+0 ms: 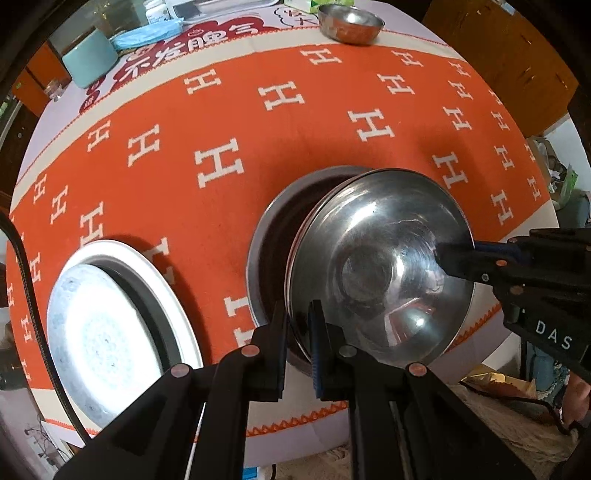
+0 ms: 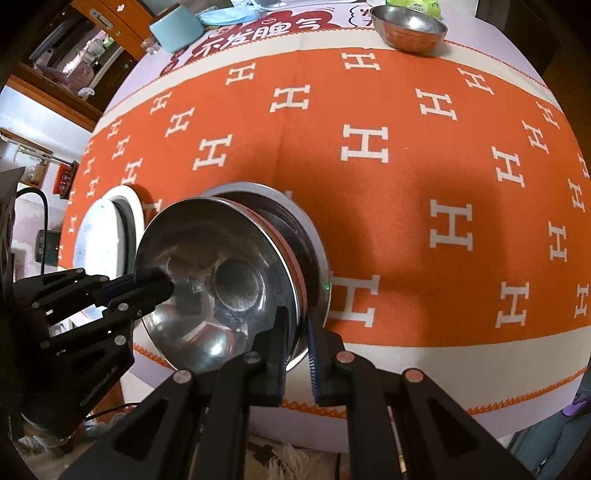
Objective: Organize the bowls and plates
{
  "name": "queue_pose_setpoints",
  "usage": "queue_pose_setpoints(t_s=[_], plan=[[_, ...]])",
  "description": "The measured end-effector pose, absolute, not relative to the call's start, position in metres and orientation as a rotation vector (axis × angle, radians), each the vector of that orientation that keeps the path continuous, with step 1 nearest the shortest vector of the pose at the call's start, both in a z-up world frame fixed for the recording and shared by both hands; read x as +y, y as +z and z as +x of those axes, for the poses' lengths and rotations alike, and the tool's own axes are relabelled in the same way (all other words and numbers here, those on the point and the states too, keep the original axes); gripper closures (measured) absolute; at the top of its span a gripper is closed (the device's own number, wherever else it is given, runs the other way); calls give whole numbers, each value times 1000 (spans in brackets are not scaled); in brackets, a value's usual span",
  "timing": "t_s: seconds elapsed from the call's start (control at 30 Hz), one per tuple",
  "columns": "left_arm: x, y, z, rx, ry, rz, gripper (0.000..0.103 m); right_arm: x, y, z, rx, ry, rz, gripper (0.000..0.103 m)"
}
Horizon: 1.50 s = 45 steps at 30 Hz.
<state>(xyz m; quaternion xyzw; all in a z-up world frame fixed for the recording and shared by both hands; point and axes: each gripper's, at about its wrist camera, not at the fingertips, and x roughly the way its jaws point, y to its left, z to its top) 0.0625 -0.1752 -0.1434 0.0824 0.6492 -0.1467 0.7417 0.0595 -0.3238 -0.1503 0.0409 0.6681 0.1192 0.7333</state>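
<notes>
the table is covered with an orange cloth (image 1: 229,122) printed with white h letters, with a pale band and a toothed orange trim along its edges.

we hold a shiny steel bowl (image 1: 384,266) between us, one gripper on each side of its rim. it sits tilted over a larger steel bowl (image 1: 266,236) that rests on the cloth near the front edge, and we cannot tell whether the two touch. a thin pinkish edge shows between them in the right wrist view, too unclear for us to name.

our left gripper (image 1: 299,332) pinches the near rim of the upper bowl, its fingers drawn close with the thin metal wall between them. our right gripper (image 2: 295,339) does the same on the opposite rim, one finger inside the bowl and one outside. each gripper shows in the other's view, reaching in from the side onto the rim.

to the left of the bowls lies a white plate (image 1: 110,325) with a faint pale blue pattern, resting in a broader white dish (image 1: 166,295) with a dark inner wall.

at the far edge of the table stands a small steel bowl (image 1: 351,22). near the far left corner are a pale teal pot (image 1: 88,55) and a crumpled light blue cloth (image 1: 147,33), beside a red and white printed mat (image 1: 192,48).
</notes>
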Motion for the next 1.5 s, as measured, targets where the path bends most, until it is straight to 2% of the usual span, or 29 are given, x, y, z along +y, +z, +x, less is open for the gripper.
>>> queue_pose_setpoints(t_s=[0.47, 0.63, 0.83, 0.93, 1.0, 1.03, 1.23, 1.3, 1.37, 1.5], plan=[[-172, -154, 68, 1426, -319, 169, 94, -316, -158, 69, 1460, 244, 38, 93], [-171, -155, 69, 1429, -323, 153, 91, -313, -157, 70, 1457, 242, 12, 93], [-174, -154, 67, 1426, -338, 143, 81, -308, -155, 68, 1441, 240, -38, 93], [-174, -150, 65, 1412, -345, 139, 70, -301, -152, 65, 1414, 215, -117, 93], [-173, -144, 64, 1383, -327, 150, 34, -299, -150, 64, 1403, 211, -137, 92], [-172, -139, 63, 1354, -306, 159, 30, -299, -150, 64, 1403, 213, -137, 91], [-166, -128, 65, 1318, -303, 121, 28, -303, -148, 64, 1414, 238, -96, 90], [-164, -128, 64, 1318, -295, 122, 28, -303, -147, 63, 1411, 245, -86, 86], [-165, -128, 64, 1318, -297, 119, 28, -303, -144, 63, 1401, 251, -81, 74], [-166, -126, 63, 1306, -292, 125, 28, -304, -137, 62, 1377, 263, -66, 72]])
